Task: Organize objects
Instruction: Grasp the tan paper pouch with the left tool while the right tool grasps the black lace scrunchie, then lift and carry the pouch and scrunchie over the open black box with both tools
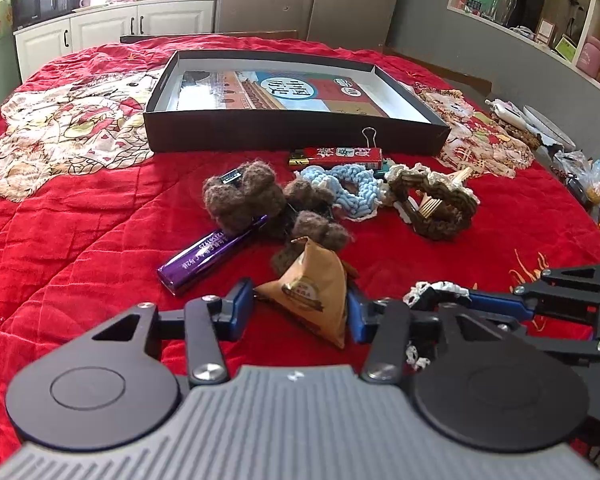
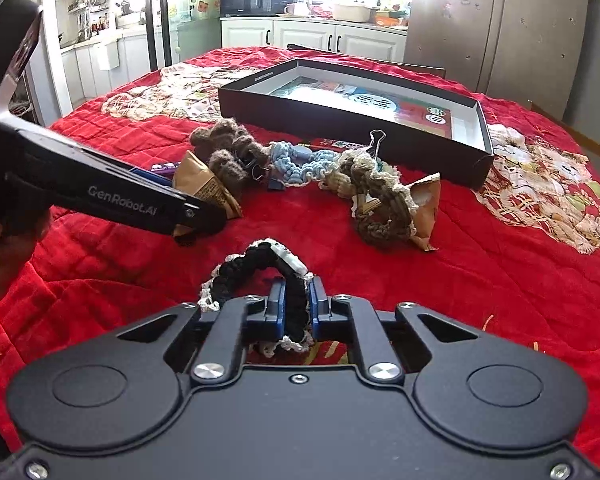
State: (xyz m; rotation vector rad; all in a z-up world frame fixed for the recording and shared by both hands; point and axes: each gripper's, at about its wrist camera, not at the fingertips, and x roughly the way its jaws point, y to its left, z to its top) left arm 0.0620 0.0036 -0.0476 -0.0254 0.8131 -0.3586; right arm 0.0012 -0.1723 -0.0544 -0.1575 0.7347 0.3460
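Observation:
My left gripper (image 1: 300, 312) has its blue fingers on either side of a brown paper packet (image 1: 314, 296), touching it on the red cloth. My right gripper (image 2: 296, 308) is shut on a black crocheted scrunchie with white trim (image 2: 252, 268); it also shows at the right of the left wrist view (image 1: 436, 292). A pile lies ahead: brown fuzzy scrunchies (image 1: 244, 196), a light blue scrunchie (image 1: 348, 188), an olive and cream scrunchie (image 1: 432, 200), a purple bar (image 1: 208, 254), a red tin (image 1: 340, 157). A black shallow box (image 1: 292, 128) with a printed sheet inside stands behind them.
A binder clip (image 1: 370, 136) stands by the box. A second brown packet (image 2: 426, 208) leans against the olive scrunchie. Bags and clutter (image 1: 580, 176) sit at the table's right edge. Kitchen cabinets (image 1: 108, 28) and a fridge stand beyond the table.

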